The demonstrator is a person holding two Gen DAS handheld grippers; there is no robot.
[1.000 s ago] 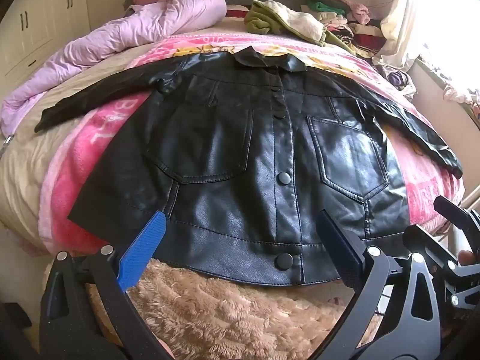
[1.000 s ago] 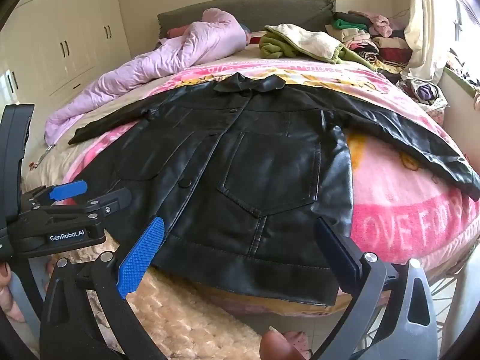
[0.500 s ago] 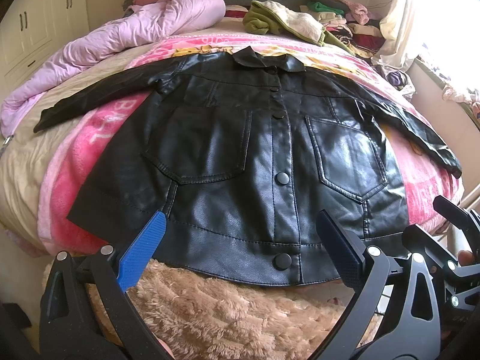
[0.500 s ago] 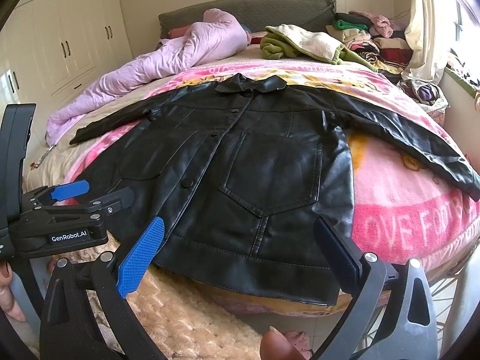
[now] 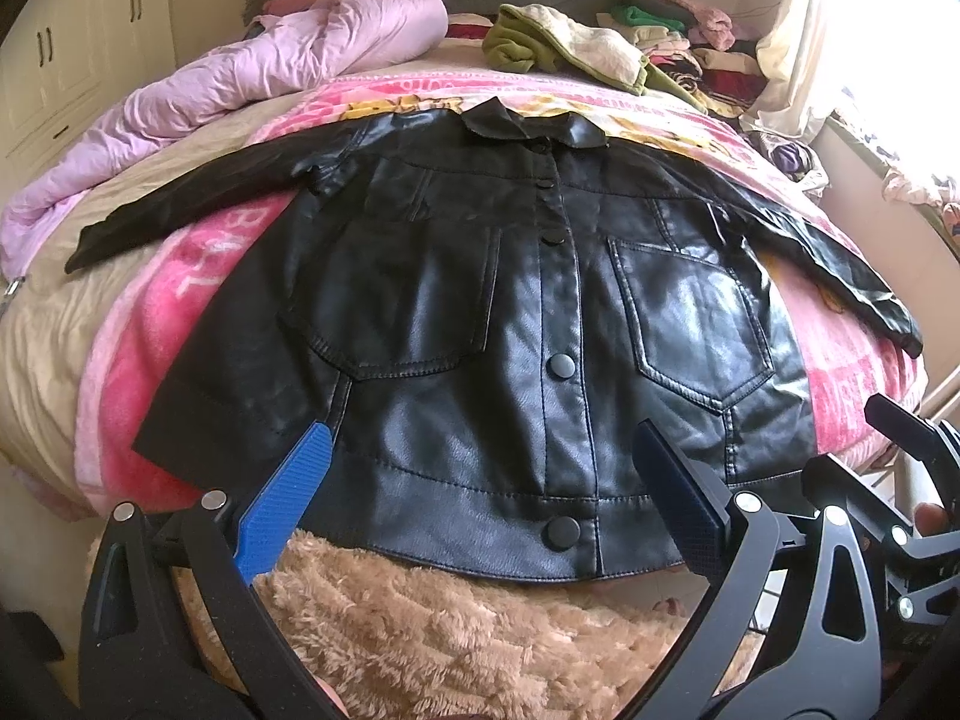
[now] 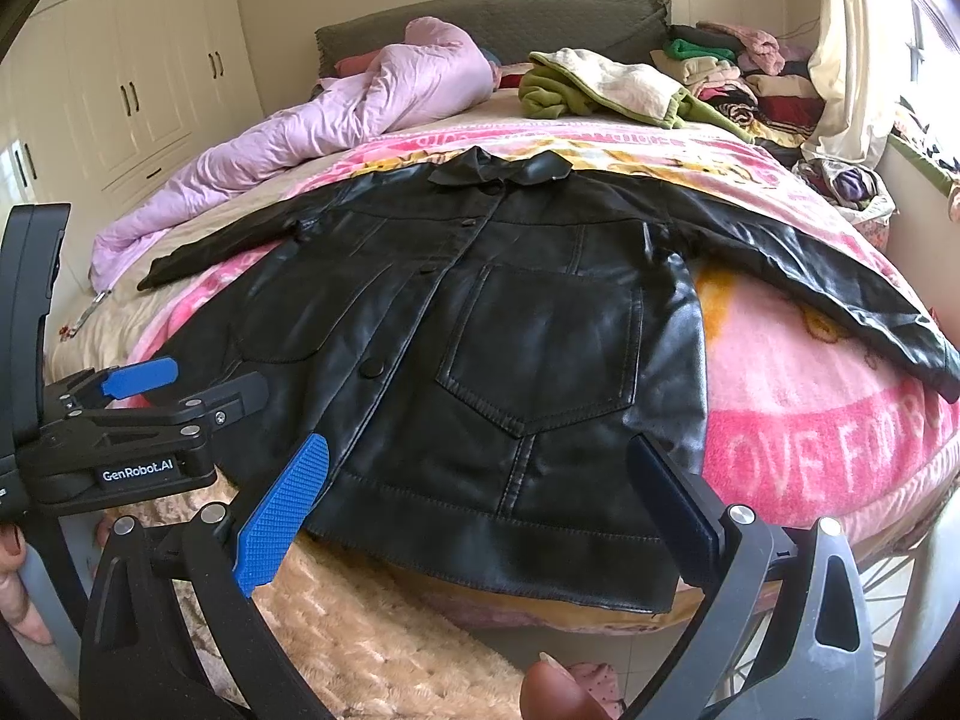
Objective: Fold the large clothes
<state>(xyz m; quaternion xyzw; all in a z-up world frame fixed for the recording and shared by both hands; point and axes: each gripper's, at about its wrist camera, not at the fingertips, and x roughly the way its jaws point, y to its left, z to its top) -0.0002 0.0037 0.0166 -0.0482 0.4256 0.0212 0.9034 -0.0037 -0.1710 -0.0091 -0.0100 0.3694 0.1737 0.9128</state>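
Note:
A black leather jacket [image 5: 510,312] lies flat, front up and buttoned, on a pink blanket [image 5: 180,300] on the bed, both sleeves spread out; it also shows in the right wrist view [image 6: 510,348]. Its hem hangs over the bed's near edge. My left gripper [image 5: 480,480] is open and empty, just short of the hem's middle. My right gripper [image 6: 474,486] is open and empty, in front of the hem's right part. The left gripper also shows at the left of the right wrist view [image 6: 180,384].
A lilac quilt [image 5: 270,72] lies at the bed's back left. A green and cream garment [image 5: 558,42] and a pile of clothes [image 5: 690,48] sit at the back right. A tan fluffy rug [image 5: 450,630] lies below the bed's edge. Wardrobes [image 6: 120,78] stand at left.
Both grippers have drifted slightly; the jacket appears a touch higher in the left view. Nothing was grasped or released.

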